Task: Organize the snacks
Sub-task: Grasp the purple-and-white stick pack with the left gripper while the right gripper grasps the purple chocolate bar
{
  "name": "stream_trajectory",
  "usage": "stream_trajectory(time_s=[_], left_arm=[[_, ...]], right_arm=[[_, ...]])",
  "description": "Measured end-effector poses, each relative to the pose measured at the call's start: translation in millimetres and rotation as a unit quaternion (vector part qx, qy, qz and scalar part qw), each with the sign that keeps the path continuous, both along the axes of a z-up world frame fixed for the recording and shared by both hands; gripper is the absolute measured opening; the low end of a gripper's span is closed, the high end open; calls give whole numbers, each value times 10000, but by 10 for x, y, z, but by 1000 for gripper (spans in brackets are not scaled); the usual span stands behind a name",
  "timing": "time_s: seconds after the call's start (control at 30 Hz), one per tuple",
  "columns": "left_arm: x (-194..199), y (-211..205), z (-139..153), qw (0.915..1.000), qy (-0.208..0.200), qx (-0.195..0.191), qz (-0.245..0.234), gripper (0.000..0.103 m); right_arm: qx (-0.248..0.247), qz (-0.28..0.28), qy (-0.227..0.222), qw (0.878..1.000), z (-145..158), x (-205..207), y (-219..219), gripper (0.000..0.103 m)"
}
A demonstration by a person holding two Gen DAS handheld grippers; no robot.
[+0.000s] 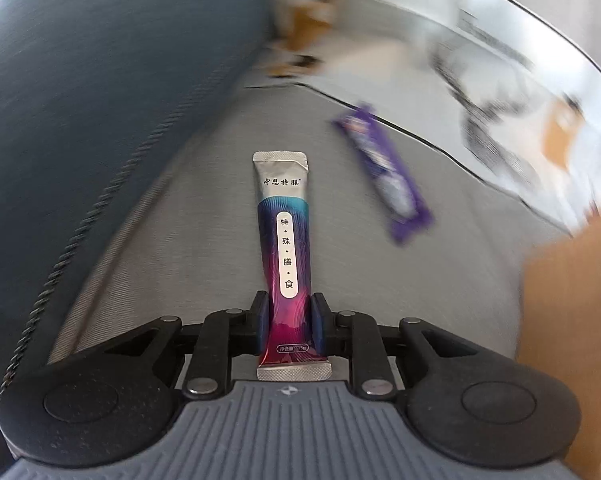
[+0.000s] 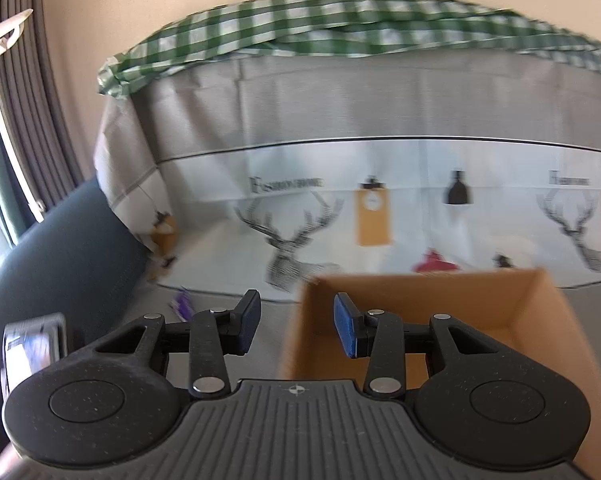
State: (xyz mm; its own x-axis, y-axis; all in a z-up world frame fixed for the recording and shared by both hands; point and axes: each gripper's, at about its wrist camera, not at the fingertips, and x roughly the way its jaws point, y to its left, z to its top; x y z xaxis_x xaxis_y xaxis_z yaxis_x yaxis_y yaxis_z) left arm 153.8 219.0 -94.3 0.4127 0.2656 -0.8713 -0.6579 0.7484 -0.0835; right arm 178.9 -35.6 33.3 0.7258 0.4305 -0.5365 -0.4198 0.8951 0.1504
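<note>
Two snack packets show in my left wrist view: my left tongs (image 1: 288, 322) are clamped on the lower end of a long stick sachet (image 1: 285, 248), silver at the top and purple-to-pink below, which points away from me over a grey fabric surface (image 1: 204, 216). A purple wrapped bar (image 1: 384, 172) lies loose on that fabric, up and to the right of the sachet and apart from it. My right tongs (image 2: 296, 330) stand open and empty, their right finger in front of an open cardboard box (image 2: 540, 312).
</note>
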Motion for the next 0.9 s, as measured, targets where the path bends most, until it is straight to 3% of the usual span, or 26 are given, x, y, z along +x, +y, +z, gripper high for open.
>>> stream_trajectory(time_s=[0.2,0.37,0.57,0.8,0.87,0.9], left_arm=[[-149,319,23,9955,-55,-246,910,24],[-166,376,38,9945,-54,-342,986,27],[-175,441,20,9936,-36,-376,1060,32],[-165,470,17,9931,-16,-386,1112,37],[-163,461,18,9932,-7,-377,1100,38],[-156,463,15,9933,1,-375,1089,38]], right_arm=[[-46,701,357,9969,-180,344,782,47],[-505,1275,688,9882,-542,668,1395,57],[-1274,1684,1020,9721,-1116,992,1944,75],[-1720,1683,1193,9633,-1535,1142,2225,73],[-1716,1730,1283,9613,-1604,1150,2244,63],[-1633,1756,1270,9625,-1609,1134,2236,51]])
